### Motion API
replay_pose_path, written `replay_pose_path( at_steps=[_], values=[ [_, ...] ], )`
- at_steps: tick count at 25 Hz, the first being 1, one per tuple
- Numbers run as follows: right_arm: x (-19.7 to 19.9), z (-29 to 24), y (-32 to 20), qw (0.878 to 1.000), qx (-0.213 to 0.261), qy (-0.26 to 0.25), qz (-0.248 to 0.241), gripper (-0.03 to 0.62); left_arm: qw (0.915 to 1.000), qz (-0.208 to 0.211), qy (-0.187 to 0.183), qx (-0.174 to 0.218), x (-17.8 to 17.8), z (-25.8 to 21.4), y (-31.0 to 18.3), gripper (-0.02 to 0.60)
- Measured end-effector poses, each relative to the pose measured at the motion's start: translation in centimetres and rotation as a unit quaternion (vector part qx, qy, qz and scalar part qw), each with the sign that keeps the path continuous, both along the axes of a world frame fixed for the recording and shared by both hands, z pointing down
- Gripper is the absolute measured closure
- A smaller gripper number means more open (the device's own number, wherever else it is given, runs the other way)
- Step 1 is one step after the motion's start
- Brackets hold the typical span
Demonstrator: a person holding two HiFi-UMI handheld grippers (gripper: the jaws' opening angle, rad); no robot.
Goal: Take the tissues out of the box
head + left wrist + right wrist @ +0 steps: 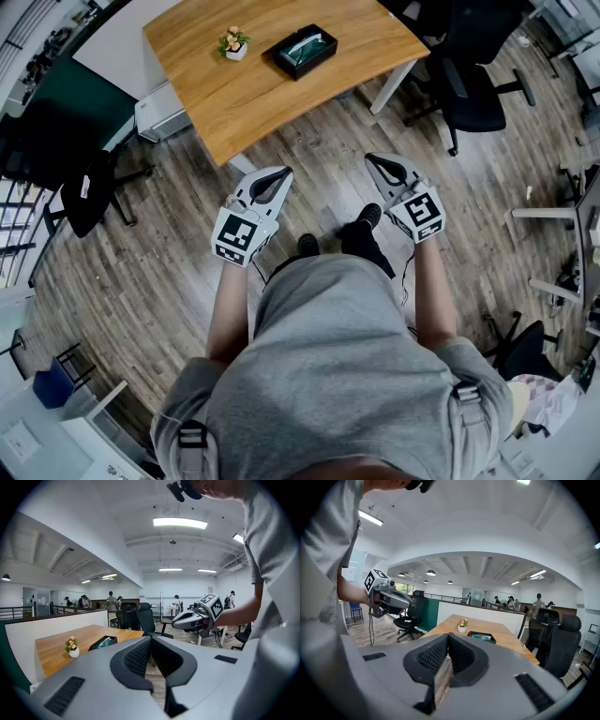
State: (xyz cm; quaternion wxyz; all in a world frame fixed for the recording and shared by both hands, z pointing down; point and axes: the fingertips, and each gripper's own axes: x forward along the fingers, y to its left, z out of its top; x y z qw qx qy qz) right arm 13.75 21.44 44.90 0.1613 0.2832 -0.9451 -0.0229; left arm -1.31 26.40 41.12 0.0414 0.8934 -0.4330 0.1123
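The left gripper [284,172] and right gripper [371,158] both have their jaws pressed together, empty. The tissue box [300,51] lies on the table [216,112], well ahead of the fingertips and between them, long axis slanting. Neither gripper is clearly nearer.

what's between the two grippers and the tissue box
Head view: past the left gripper and right gripper, only bare wood floor, then the table's open top up to the tissue box.

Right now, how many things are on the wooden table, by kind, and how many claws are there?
Tissue box: 1
Flower pot: 1
Claws: 2 (left claw, right claw, both shut and empty)
Total: 4
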Motion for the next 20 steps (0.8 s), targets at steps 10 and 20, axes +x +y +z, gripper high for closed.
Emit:
replay_pose_path(
  at_steps=[10, 20],
  values=[
    [0.2, 0.7, 0.0, 1.000, -0.001, 0.010, 0.008, 0.589, 0.9999, 0.008, 0.013, -0.001, -0.3, 0.5, -0.1, 0.558],
    [-1.5, 0.7, 0.2, 1.000, 0.012, 0.029, -0.004, 0.588, 0.9999, 0.009, 0.001, 0.008, -1.6, 0.0, -0.2, 0.558]
  ],
)
